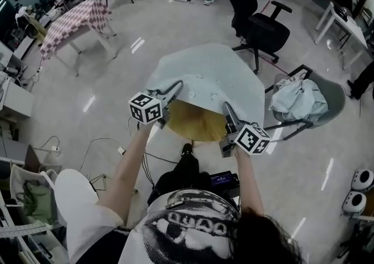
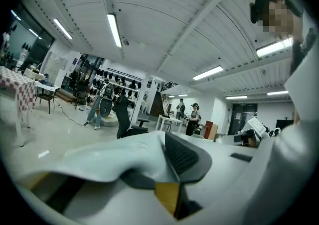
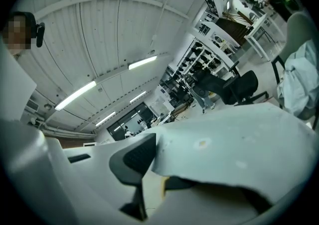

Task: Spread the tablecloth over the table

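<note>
You have the pale blue-grey tablecloth [image 1: 216,76] by its near edge. Your left gripper [image 1: 173,90] has its jaws nearly together, pinched on the hem at the left. Your right gripper [image 1: 227,111] is also nearly closed, biting the same edge further right. In both gripper views the fabric sits right between the dark pads.

The two grips stand well apart, and that looks deliberate. It keeps the hem stretched into one line, so the sheet stays flat instead of bunching.

The cloth already lies over most of the round, yellowish wooden table [image 1: 196,121], and only a crescent of bare wood on your side shows. You hold the near edge raised just above that crescent, I'd say so that it clears the rim and can come toward you.

The held edge runs left to right across you, and the sheet stretches away toward the black office chair [image 1: 266,32]. Draped like this it looks about as wide as it is deep, so I can't call its long axis.
</note>
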Motion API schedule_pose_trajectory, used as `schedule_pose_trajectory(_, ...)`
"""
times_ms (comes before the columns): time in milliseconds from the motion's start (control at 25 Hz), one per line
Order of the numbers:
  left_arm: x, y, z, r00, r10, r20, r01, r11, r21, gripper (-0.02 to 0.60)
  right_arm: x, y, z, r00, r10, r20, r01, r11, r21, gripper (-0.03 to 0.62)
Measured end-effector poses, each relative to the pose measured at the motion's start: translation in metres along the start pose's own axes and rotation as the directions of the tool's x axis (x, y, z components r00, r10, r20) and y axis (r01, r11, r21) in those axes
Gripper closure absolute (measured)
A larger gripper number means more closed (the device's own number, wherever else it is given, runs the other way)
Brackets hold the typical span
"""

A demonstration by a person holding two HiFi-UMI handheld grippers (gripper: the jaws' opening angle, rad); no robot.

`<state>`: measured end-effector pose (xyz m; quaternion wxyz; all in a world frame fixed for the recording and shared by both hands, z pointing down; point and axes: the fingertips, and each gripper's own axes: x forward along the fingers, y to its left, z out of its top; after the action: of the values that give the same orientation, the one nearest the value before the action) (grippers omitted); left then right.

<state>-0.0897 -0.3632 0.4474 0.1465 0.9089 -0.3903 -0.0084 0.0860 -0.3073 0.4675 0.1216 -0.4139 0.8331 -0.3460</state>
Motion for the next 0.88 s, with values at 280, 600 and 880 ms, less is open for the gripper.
schedule_pose_trajectory(280, -0.039, -0.019, -0.041, 0.997, 0.067, -0.028, -0.068, 0.996, -0.053, 0.514, -0.03, -0.002, -0.052, 0.997, 0.036, -0.074, -0.029, 0.995, 0.096, 0.549)
schedule_pose_trajectory(600, -0.077, -0.016, -0.089, 0.986, 0.135, -0.093, -0.142, 0.987, -0.079, 0.51, -0.042, 0.0, -0.109, 0.988, 0.021, -0.152, -0.002, 0.993, 0.122, 0.548)
schedule_pose_trajectory(880, -0.092, -0.013, -0.128, 0.976, 0.134, -0.173, -0.15, 0.986, -0.079, 0.508, -0.05, -0.017, -0.154, 0.978, -0.042, -0.203, 0.079, 0.98, 0.181, 0.545)
